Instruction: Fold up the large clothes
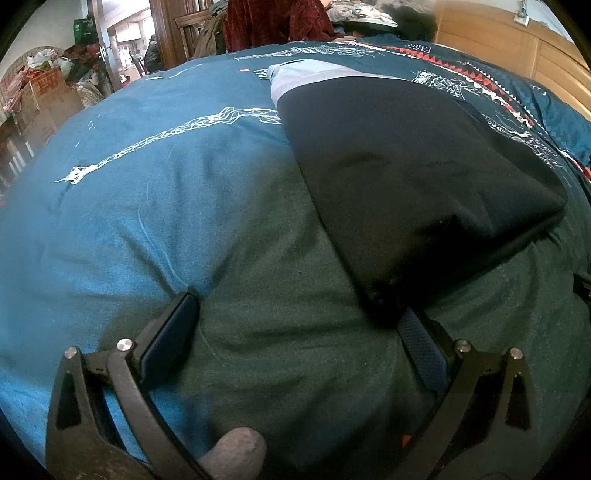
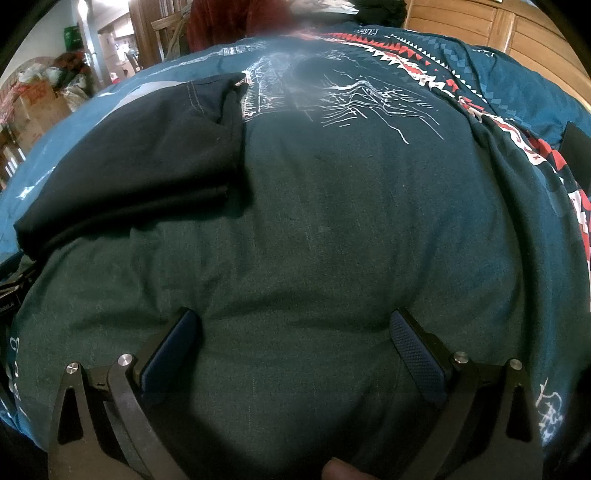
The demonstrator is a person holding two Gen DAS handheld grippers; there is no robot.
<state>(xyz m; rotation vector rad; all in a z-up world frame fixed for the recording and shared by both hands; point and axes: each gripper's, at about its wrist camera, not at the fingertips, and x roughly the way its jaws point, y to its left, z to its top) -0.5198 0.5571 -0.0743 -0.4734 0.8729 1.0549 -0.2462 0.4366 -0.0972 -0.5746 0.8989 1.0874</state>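
A dark navy garment (image 1: pixel 399 166) lies folded on the teal bedspread (image 1: pixel 147 221), with a pale blue part (image 1: pixel 295 79) at its far end. My left gripper (image 1: pixel 301 321) is open just above the bedspread. Its right finger (image 1: pixel 421 347) sits at the garment's near corner, and only bedspread lies between the pads. In the right wrist view the same garment (image 2: pixel 129 158) lies to the upper left. My right gripper (image 2: pixel 295 336) is open over bare bedspread (image 2: pixel 332 221), to the right of the garment and apart from it.
A wooden headboard (image 1: pixel 517 44) runs along the far right. Cardboard boxes and bags (image 1: pixel 40 92) pile up at the far left, near a doorway. A dark red cloth (image 1: pixel 273 22) and a wooden chair (image 1: pixel 192 26) stand beyond the bed. A red and white patterned band (image 2: pixel 517 122) crosses the bedspread.
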